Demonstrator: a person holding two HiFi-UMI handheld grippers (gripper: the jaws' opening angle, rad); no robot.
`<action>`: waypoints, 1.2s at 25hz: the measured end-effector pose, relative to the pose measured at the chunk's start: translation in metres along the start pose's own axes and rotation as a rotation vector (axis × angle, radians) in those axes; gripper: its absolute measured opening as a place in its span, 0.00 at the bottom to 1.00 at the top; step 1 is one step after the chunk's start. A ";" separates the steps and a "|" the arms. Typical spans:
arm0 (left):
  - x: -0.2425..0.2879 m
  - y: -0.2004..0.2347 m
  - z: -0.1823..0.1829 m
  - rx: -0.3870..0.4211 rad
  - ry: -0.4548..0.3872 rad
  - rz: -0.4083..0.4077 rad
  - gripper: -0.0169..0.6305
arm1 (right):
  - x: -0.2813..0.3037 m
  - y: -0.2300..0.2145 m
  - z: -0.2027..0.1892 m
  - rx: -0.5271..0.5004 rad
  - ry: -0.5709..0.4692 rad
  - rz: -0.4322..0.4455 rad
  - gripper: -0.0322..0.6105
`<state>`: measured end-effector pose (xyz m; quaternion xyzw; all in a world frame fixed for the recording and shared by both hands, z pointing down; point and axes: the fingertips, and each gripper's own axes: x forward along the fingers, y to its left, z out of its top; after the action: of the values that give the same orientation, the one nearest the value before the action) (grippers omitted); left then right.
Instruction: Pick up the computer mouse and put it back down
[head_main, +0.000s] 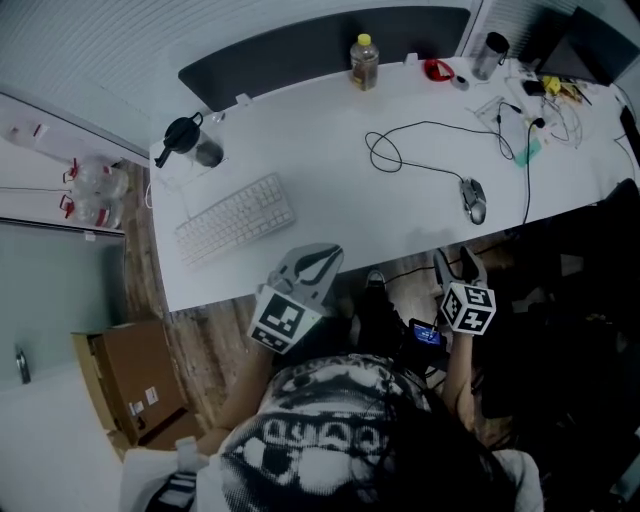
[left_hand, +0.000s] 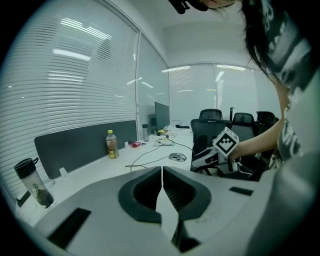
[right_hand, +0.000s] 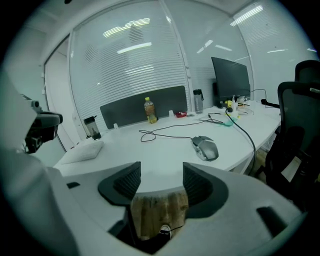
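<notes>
The grey computer mouse (head_main: 473, 199) lies on the white desk (head_main: 320, 140) near its front right edge, with its black cable looping away behind it. It also shows in the left gripper view (left_hand: 177, 157) and in the right gripper view (right_hand: 205, 148). My right gripper (head_main: 456, 263) hangs below the desk edge, just in front of the mouse and apart from it; its jaws stand open (right_hand: 161, 172) with only floor between them. My left gripper (head_main: 318, 260) sits at the desk's front edge further left, its jaws shut together on nothing (left_hand: 162, 170).
A white keyboard (head_main: 235, 218) lies at the left of the desk, with a dark flask (head_main: 190, 142) behind it. A yellow-capped bottle (head_main: 364, 62), a tumbler (head_main: 490, 55) and cable clutter stand along the back. A cardboard box (head_main: 135, 385) sits on the floor at left. Office chairs (left_hand: 210, 127) stand at right.
</notes>
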<state>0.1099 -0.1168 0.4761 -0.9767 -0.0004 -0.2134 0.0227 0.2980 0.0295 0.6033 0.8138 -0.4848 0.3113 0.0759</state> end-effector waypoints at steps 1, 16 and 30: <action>-0.011 0.001 -0.004 0.002 -0.006 0.002 0.04 | -0.005 0.012 -0.002 -0.003 -0.007 0.002 0.46; -0.142 -0.021 -0.058 -0.027 -0.082 -0.072 0.04 | -0.085 0.169 -0.020 -0.077 -0.142 0.028 0.21; -0.146 -0.072 -0.053 0.006 -0.089 -0.138 0.04 | -0.146 0.213 -0.016 -0.190 -0.188 0.117 0.05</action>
<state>-0.0462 -0.0460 0.4668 -0.9828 -0.0693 -0.1707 0.0107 0.0640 0.0342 0.4938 0.7988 -0.5638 0.1901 0.0887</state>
